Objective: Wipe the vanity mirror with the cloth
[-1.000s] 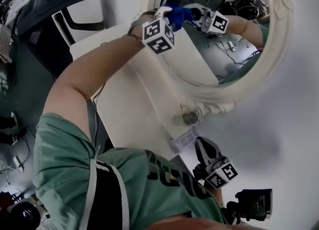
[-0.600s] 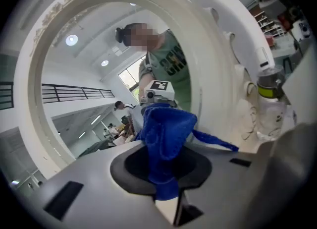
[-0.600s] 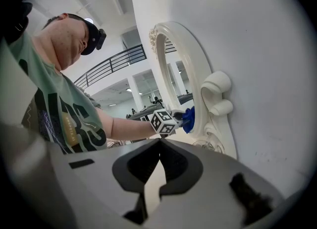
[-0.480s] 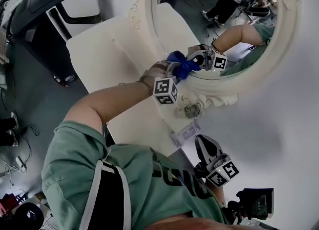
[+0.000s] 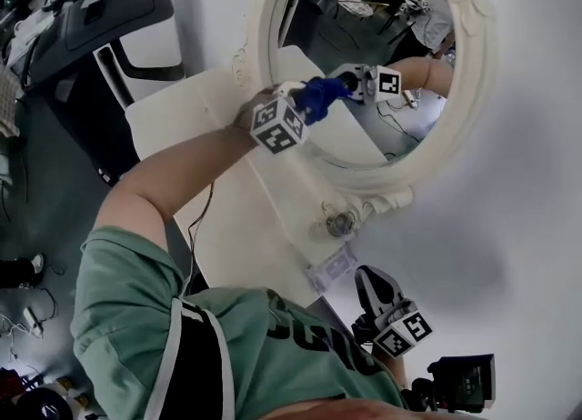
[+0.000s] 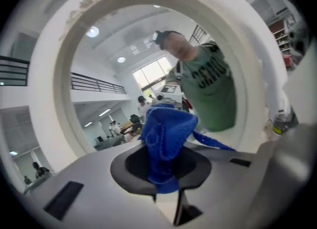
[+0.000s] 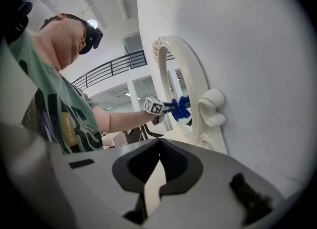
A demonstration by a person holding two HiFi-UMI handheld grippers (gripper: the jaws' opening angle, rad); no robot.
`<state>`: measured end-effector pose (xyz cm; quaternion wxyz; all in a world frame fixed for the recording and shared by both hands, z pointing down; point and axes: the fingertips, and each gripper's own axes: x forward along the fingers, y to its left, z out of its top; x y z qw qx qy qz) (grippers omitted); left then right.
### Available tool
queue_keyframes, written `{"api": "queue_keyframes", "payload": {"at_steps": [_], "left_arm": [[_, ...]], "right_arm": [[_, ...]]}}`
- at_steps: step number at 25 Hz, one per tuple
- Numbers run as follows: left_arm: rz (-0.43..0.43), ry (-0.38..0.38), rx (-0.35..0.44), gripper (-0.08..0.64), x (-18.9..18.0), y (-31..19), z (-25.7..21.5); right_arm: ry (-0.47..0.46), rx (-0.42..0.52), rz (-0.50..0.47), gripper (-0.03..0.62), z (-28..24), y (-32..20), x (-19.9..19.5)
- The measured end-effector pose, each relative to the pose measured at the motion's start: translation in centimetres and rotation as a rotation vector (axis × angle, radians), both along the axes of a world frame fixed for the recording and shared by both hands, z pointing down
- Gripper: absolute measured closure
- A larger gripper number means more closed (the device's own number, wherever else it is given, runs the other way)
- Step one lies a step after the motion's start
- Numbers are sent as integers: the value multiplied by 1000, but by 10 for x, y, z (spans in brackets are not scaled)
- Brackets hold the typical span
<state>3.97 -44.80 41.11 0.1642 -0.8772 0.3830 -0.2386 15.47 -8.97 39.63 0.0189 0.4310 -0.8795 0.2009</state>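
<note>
Since the glass wants rubbing, we are pressing the blue cloth (image 5: 326, 93), clamped between the jaws of the left gripper (image 5: 307, 105), against the vanity mirror (image 5: 468, 64), holding the right gripper (image 5: 367, 275) below it, jaws closed, empty.

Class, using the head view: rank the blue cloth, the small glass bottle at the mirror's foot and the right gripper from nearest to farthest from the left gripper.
1. The blue cloth: clamped in the left gripper, against the mirror.
2. The small glass bottle: below, at the frame's foot.
3. The right gripper: lowest in view, jaws together.
</note>
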Motion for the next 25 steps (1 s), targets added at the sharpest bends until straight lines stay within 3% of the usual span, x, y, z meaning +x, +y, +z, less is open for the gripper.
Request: {"api": "queue_keyframes", "payload": {"at_steps": [5,9,17,25], "left_arm": [[-220,116,216,480,-77,-80,-154],[-280,64,324,480,-96,-114,-224],[-306,21,309,479,-97,-140,-235],[-291,-30,314,485,-81,-118,-218]], "right_arm": [[-1,24,13,580,10,1,21],[-32,34,30,580,8,2,27],[-38,55,35,580,9,2,35],[-41,29,27,580,13,6,28]]}}
